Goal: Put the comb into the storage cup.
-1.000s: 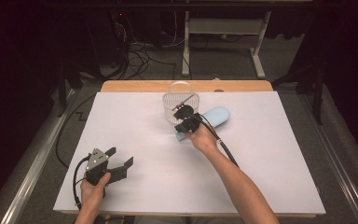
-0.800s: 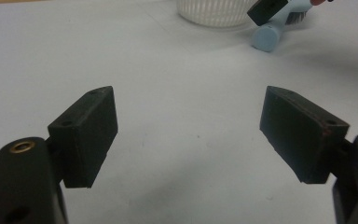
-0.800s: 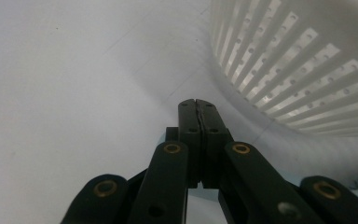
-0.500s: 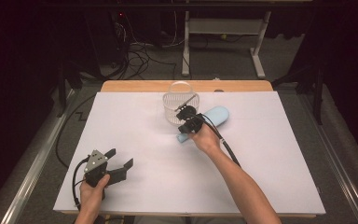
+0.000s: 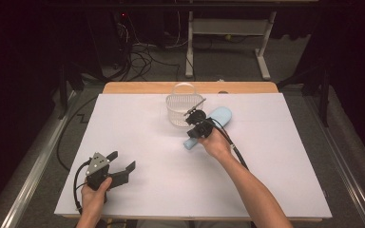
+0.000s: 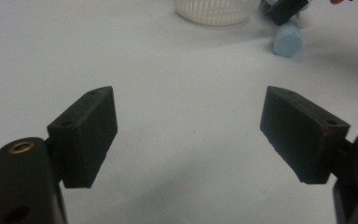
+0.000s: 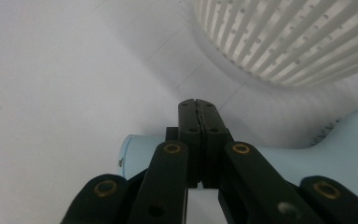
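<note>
The brush [image 5: 209,127] lies on the table [image 5: 138,118], right of the basket [image 5: 184,110].

The white table [image 5: 138,142] is brightly lit from above; the room around it is dark. Close-up jaws look soft and blurred

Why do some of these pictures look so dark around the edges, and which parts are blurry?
High view: the white table is brightly lit while the floor around it is dim. Left gripper view: the basket and blue brush far off look soft. Right gripper view: the closed right gripper is sharp, with the basket's shadow on the table.
</note>
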The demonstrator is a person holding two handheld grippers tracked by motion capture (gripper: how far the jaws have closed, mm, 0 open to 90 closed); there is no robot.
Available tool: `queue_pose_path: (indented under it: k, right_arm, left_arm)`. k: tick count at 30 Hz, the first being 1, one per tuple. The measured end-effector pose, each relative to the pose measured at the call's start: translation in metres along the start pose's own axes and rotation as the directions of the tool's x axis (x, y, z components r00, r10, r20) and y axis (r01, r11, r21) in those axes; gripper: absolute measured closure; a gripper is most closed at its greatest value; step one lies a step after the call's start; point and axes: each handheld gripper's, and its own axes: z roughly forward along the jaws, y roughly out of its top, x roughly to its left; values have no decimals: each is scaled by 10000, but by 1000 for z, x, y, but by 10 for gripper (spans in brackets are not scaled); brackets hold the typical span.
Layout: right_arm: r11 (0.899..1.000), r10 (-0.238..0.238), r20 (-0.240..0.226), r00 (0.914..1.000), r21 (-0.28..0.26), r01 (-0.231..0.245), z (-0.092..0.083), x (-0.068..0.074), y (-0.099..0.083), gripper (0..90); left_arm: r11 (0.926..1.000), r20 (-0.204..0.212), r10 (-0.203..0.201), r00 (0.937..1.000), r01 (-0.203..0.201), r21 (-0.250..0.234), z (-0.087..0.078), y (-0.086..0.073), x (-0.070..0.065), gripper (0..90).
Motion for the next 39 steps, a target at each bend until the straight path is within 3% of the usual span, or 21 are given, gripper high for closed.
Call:
queue_pose_path:
  k: [39]
  right_arm:
    - [9995, 283, 572, 9980, 103, -289, -12, -18, -32, 900]
  left_arm:
    - [10000, -73, -25, 10000, 24, -58, -1, 0, -2, 197]
